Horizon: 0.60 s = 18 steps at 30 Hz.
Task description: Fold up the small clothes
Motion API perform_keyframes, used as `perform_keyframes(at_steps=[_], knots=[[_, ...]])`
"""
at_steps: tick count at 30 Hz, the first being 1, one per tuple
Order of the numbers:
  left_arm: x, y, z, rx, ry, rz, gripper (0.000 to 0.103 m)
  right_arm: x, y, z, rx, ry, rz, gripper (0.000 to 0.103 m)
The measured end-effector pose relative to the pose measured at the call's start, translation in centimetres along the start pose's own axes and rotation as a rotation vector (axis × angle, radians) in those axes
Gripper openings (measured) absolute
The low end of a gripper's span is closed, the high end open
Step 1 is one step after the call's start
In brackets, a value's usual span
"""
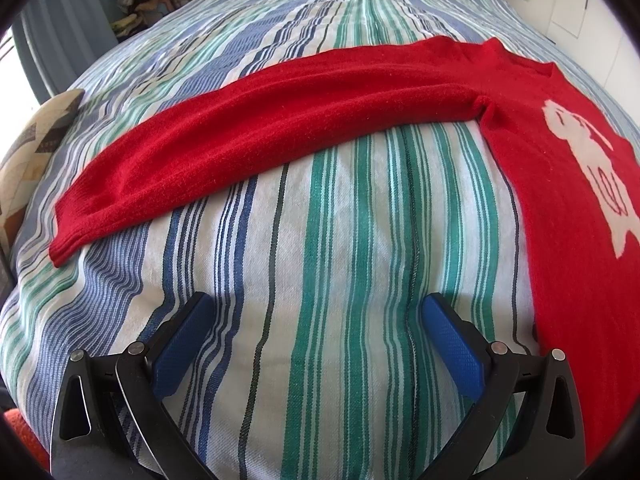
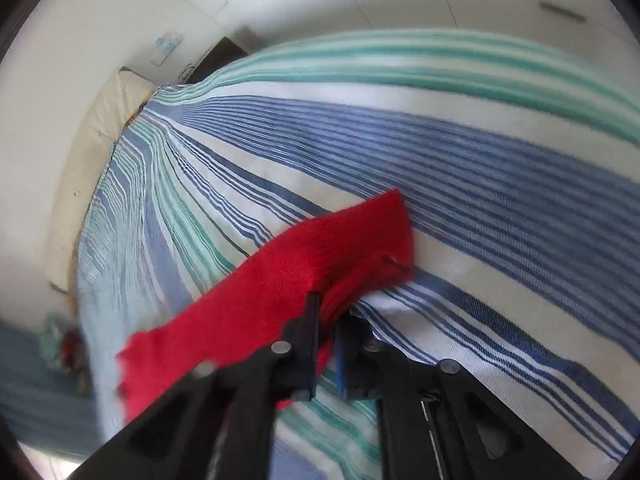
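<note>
Right tongs (image 2: 326, 308) pinching red sweater (image 2: 288, 276) sleeve, left tongs (image 1: 314, 312) wide — sweater beyond

The left gripper (image 1: 316, 312) points steeply downward, its 2 blue-padded fingers (image 1: 452, 344) spread wide with nothing between them. The right gripper (image 2: 328, 312) angles downward, its jaws pinched together on red knit fabric (image 2: 304, 264).
</note>
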State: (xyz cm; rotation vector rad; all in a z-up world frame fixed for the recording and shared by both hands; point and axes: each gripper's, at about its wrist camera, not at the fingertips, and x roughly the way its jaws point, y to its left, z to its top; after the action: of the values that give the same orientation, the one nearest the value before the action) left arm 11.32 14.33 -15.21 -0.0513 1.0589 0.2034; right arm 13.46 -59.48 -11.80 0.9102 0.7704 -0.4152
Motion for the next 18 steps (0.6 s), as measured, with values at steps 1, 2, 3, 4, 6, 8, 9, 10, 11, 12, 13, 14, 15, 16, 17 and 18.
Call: perform_keyframes(at_steps=[1,2,3,4,6,8,9,10,11,12,13,14,15,16,17,18], knots=[[0.0,0.0,0.0,0.0,0.002,0.0,0.103,-1.1,1.6,0.4,-0.057,-0.031,0.01,0.007],[0.0,-0.1,0.0,0.0,0.004,0.0,0.103,-2.4,3.6,0.6,-0.121,-0.059,0.034,0.007],[0.1,-0.1,0.1,0.0,0.006,0.001,0.103,-3.6,6.0,0.6,-0.191,-0.08,0.065,0.007],[0.1,-0.1,0.2,0.0,0.007,0.002,0.103,-5.1,8.6,0.4,-0.261,-0.099,0.103,0.007],[0.2,-0.1,0.3,0.002,0.009,0.005,0.103,-7.7,14.1,-0.9,-0.404,-0.121,0.198,0.007],[0.3,-0.1,0.4,0.003,0.01,0.006,0.103,-9.5,20.0,-3.0,-0.543,-0.111,0.299,0.007],[0.3,-0.1,0.5,0.002,0.011,0.005,0.103,-10.1,22.8,-4.4,-0.608,-0.096,0.35,0.007],[0.3,0.0,0.4,0.002,0.011,0.003,0.103,-10.4,25.5,-6.0,-0.672,-0.072,0.398,0.007],[0.2,-0.1,0.4,0.002,0.01,0.002,0.103,-10.4,28.0,-7.6,-0.73,-0.048,0.441,0.007],[0.2,0.0,0.4,0.002,0.009,0.002,0.103,-10.1,30.4,-9.5,-0.777,-0.021,0.481,0.007],[0.2,-0.1,0.4,0.003,0.007,0.003,0.103,-9.7,32.4,-11.3,-0.815,0.009,0.521,0.007],[0.2,-0.1,0.3,0.003,0.005,0.003,0.103,-9.0,34.2,-13.4,-0.848,0.04,0.558,0.007],[0.2,-0.1,0.3,0.004,0.004,0.004,0.103,-8.1,35.8,-15.3,-0.881,0.079,0.597,0.008],[0.2,-0.1,0.2,0.004,0.002,0.003,0.103,-7.1,37.0,-17.3,-0.912,0.131,0.622,0.012],[0.1,0.0,0.2,0.004,0.002,0.002,0.103,-5.8,38.2,-18.9,-0.927,0.202,0.63,0.034],[0.1,0.0,0.2,0.004,0.001,0.001,0.103,-4.4,38.7,-20.1,-0.918,0.266,0.624,0.068]])
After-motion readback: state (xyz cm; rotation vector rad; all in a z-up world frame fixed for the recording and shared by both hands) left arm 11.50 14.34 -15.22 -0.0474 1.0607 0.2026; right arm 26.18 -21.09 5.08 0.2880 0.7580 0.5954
